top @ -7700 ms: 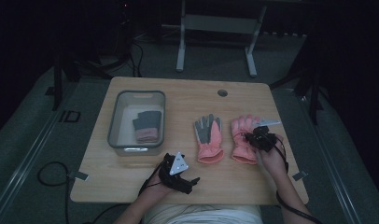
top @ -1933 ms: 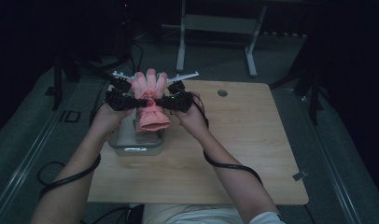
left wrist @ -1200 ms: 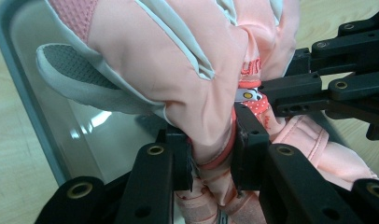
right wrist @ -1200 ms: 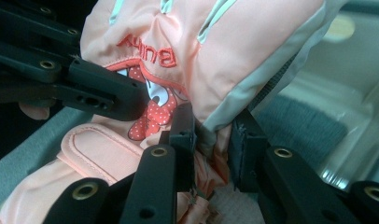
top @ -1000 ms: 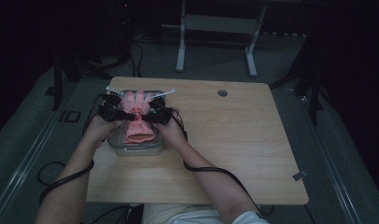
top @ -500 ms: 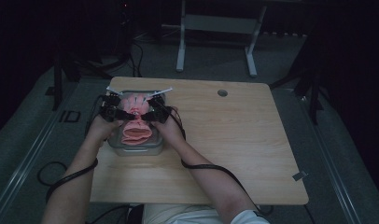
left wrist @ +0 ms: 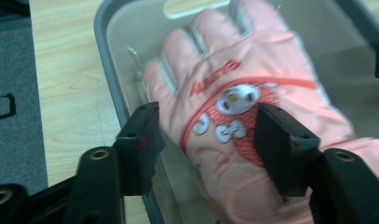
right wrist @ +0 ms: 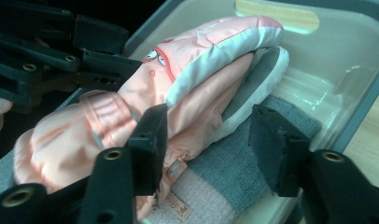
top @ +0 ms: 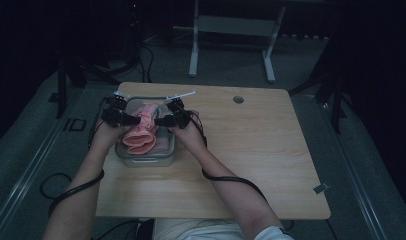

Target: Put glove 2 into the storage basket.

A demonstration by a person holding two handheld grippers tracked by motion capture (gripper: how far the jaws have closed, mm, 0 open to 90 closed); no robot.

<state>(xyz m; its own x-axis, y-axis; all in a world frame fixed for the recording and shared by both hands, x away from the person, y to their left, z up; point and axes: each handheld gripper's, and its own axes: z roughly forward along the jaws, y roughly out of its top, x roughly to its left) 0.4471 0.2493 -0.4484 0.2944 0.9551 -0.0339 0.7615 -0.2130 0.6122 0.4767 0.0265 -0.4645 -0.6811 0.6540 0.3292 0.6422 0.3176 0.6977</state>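
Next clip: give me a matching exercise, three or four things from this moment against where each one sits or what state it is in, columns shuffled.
Things:
1. pair of pink padded winter gloves
2. grey knitted gloves
3. clear plastic bin with a grey rim
4. round hole in the wooden tabletop

Places or states:
A. near the table's far edge, right of the bin
B. lying on top, between the left tool and the right tool, whose jaws have just been opening
C. at the bottom of the bin, under the pink pair
D. on the left part of the table, holding gloves

Pairs: 1-B, 2-C, 3-D, 4-A

Dim room, grey floor (top: pixel 361 165), wooden table (top: pixel 251 165)
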